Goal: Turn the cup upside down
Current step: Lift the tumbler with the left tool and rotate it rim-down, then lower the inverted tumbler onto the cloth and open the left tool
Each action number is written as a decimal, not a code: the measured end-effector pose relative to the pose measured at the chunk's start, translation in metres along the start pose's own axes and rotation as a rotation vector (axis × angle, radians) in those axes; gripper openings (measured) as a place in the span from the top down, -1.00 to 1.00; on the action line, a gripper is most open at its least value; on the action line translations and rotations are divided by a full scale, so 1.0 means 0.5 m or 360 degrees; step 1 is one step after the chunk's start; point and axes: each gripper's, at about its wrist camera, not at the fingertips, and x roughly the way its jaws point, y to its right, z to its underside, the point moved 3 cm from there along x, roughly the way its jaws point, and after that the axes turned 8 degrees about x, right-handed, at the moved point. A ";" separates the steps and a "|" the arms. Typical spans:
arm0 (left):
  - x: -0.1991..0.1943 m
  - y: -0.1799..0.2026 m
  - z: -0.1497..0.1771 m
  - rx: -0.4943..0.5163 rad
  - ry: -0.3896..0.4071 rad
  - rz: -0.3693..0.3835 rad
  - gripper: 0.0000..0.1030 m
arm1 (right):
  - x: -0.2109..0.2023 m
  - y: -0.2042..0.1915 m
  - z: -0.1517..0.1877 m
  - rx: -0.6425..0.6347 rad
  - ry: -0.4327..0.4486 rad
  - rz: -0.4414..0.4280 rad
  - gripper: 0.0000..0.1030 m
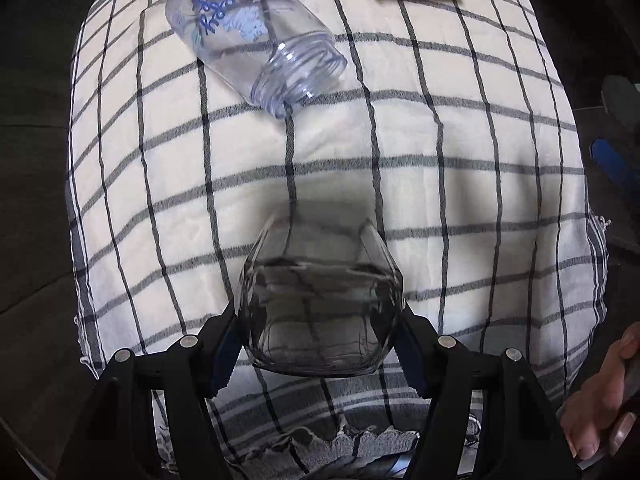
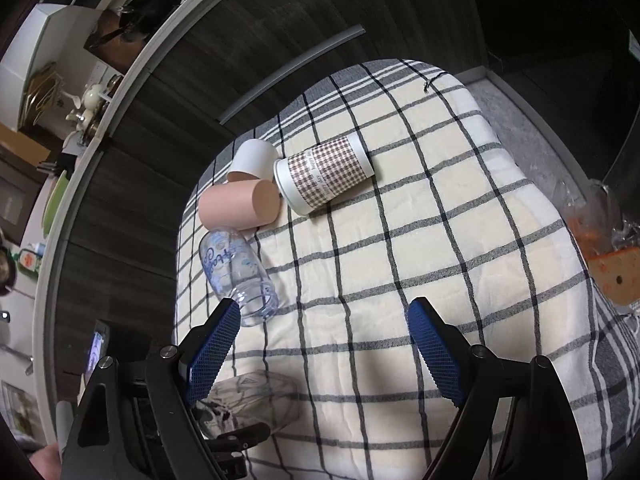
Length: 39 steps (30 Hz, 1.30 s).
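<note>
Left claw (image 1: 320, 344) clamped on the smoky clear glass cup (image 1: 320, 304), one finger on each side wall, near centre of the checked cloth (image 1: 460, 160) covering the worktop. Cup appears held just above or at the cloth with its thick end toward the camera; whether it touches the cloth cannot be told, and which end is the mouth is hard to read through the refraction. Judged handling: glass, so stiff, fairly heavy for its size, slick-walled and breakable; the bulged body gives the pads something to seat against, and a hold across the widest part of the wall, as now, looks the safest through a turn-over. Soft cloth below should cushion a set-down, but its wrinkles could tip a narrow rim. Far left lies a clear bottle (image 1: 248, 36) with blue print, on its side, open neck pointing near-right. Beyond it a pink cup (image 2: 240, 208) on its side, cut off in the left view. Right of that a houndstooth paper cup (image 2: 324, 178), also lying down, and a white cup (image 2: 254, 158) behind. Right claw (image 2: 324, 352) spread wide, gripping nothing, hovering over bare cloth; the glass cup shows dimly behind its left finger. Far right, an orange packet (image 2: 600, 232) blurred at the edge, contents unclear.
</note>
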 end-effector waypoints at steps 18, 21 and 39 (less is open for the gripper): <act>-0.026 0.004 0.044 0.0032 0.0381 -0.0032 -0.63 | -0.042 0.013 0.020 -0.0020 0.0116 -0.0017 -0.67; -0.047 0.005 0.081 0.0015 0.0586 -0.0113 -0.63 | -0.072 -0.005 0.039 -0.0097 0.0216 -0.0010 -0.67; -0.072 -0.034 0.229 -0.0252 0.1410 -0.0318 -0.71 | -0.143 -0.065 0.192 -0.0531 0.0621 0.0098 -0.72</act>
